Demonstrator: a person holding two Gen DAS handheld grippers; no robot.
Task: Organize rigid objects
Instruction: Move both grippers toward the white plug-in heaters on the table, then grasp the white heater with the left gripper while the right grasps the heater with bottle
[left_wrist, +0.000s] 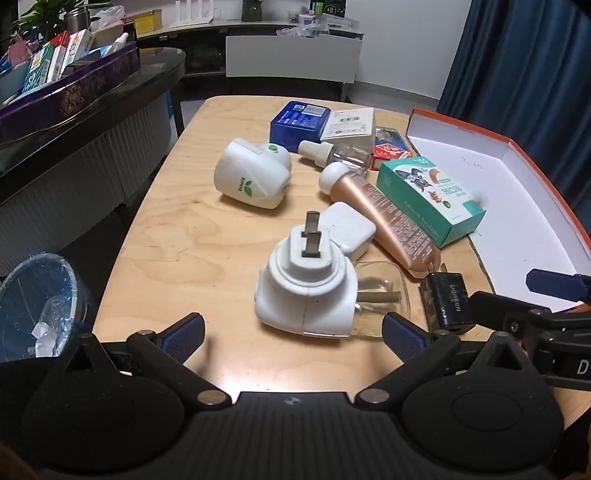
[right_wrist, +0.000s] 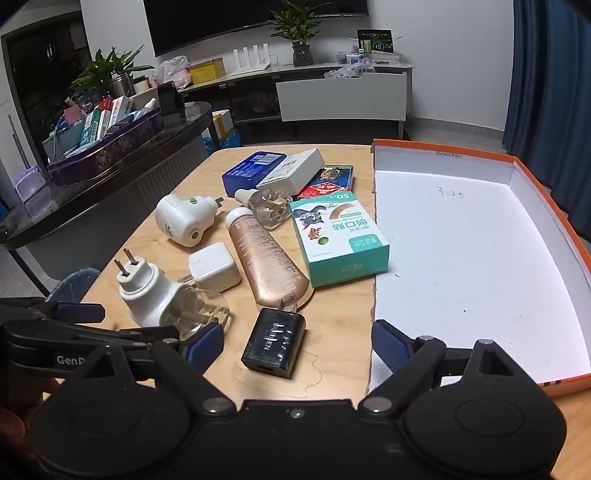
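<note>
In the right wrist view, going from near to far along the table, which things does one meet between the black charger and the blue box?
Black charger → rose-gold tube → clear refill bottle → white carton → blue box.

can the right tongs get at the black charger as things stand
Probably yes. The right tongs are open, and the black charger lies flat on the table between the fingers with nothing on top. The copper tube nearly meets its prongs, but its sides look free.
</note>
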